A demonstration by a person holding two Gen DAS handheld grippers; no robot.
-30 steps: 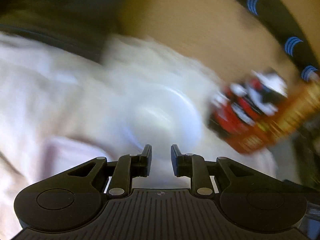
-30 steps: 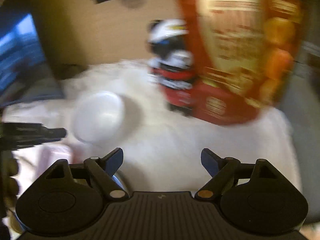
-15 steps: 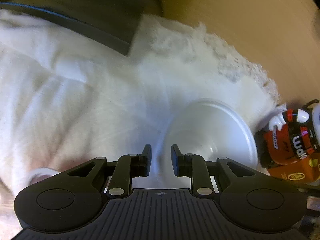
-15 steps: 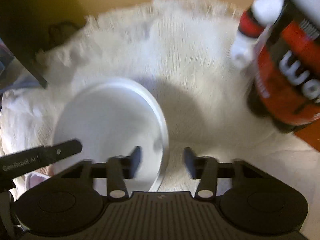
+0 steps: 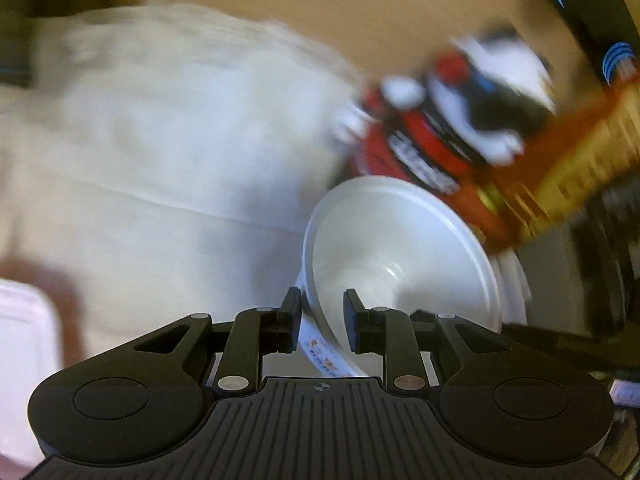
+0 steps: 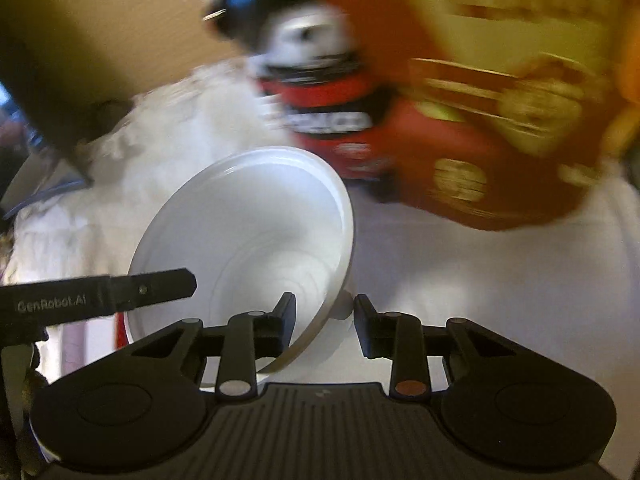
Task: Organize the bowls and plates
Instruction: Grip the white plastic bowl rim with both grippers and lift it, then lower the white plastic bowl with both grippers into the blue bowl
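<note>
left gripper (image 5: 322, 314) pinching rim of glossy white ceramic bowl (image 5: 400, 256), lower centre | right gripper (image 6: 325, 320) pinching opposite rim (tilted) | risk — uneven pull makes slick rim slip

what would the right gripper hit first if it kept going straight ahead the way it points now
The white bowl: its rim already sits between the right gripper fingers. Depth is unclear, but the bowl's wall looks like the first contact.

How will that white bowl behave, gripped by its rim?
Likely slippery: the white bowl looks glossy and smooth. Both tongs, left and right, straddle its thin rim, so it may pivot. Probably rigid; it keeps its round shape while tilted.
</note>
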